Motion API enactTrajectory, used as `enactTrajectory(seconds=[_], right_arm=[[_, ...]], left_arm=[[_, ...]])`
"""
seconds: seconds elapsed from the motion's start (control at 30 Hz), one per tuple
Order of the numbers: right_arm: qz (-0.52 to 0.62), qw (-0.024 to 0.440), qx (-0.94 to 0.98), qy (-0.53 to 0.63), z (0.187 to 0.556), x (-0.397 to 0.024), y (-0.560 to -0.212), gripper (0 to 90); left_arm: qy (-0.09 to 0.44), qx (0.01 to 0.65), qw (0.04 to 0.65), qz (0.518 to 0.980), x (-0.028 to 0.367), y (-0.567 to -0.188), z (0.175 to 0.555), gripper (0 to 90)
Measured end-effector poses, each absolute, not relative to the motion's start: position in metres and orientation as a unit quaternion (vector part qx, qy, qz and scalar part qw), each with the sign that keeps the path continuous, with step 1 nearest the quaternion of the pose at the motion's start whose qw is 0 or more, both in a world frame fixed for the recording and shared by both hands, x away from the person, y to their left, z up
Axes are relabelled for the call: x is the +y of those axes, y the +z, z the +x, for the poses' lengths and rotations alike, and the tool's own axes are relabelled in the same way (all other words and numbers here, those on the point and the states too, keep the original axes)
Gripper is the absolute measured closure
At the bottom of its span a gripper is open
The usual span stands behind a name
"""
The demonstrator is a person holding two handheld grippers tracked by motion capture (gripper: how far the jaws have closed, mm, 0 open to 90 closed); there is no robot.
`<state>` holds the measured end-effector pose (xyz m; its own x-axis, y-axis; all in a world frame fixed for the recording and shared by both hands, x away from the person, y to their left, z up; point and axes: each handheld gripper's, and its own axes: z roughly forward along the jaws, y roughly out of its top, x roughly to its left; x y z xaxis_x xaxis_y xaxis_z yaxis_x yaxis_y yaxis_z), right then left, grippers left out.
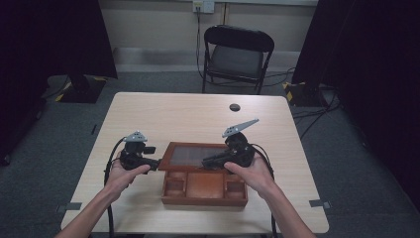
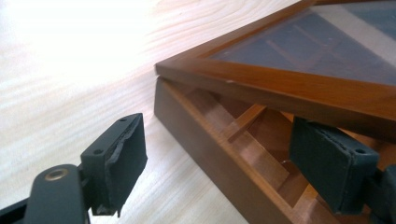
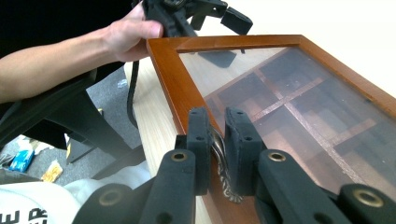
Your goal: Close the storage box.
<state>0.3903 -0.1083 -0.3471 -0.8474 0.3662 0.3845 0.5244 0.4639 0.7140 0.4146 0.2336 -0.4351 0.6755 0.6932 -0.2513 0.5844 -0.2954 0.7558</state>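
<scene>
While right gripper [image 3: 217, 140] pinches the lid handle [image 3: 220, 161], left gripper [image 2: 224, 158] (open) straddles box wall [image 2: 205, 154]

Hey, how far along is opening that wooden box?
Done: the right gripper is clamped on the metal handle and the glass lid is partly raised. In hand: the open left gripper straddles the wooden box wall. Left: swinging the lid fully open.

Looks like a lab/recording studio, not a home. Light wood table [image 1: 198, 114] sits alone on grey carpet [image 1: 64, 144], w/ black curtains [image 1: 54, 34] on both sides. Cables [image 1: 317, 116] run across the floor near hazard-taped stand bases [image 1: 297, 91]. Folding chair [image 1: 236, 57] by a bare wall w/ an outlet [image 1: 203, 6].
</scene>
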Motion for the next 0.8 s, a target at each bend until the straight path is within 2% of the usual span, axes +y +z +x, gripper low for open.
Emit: enactTrajectory(seconds=[0.3,0.8], right_arm=[[-0.255,0.094,-0.858,-0.436,0.387,-0.106,-0.353,81.5],[-0.244,0.064,-0.862,-0.44,0.368,-0.106,-0.374,81.4]], left_arm=[[0.079,0.418,0.438,0.792,0.248,-0.437,0.421,20.5],[0.094,0.422,0.441,0.786,0.251,-0.428,0.422,20.5]])
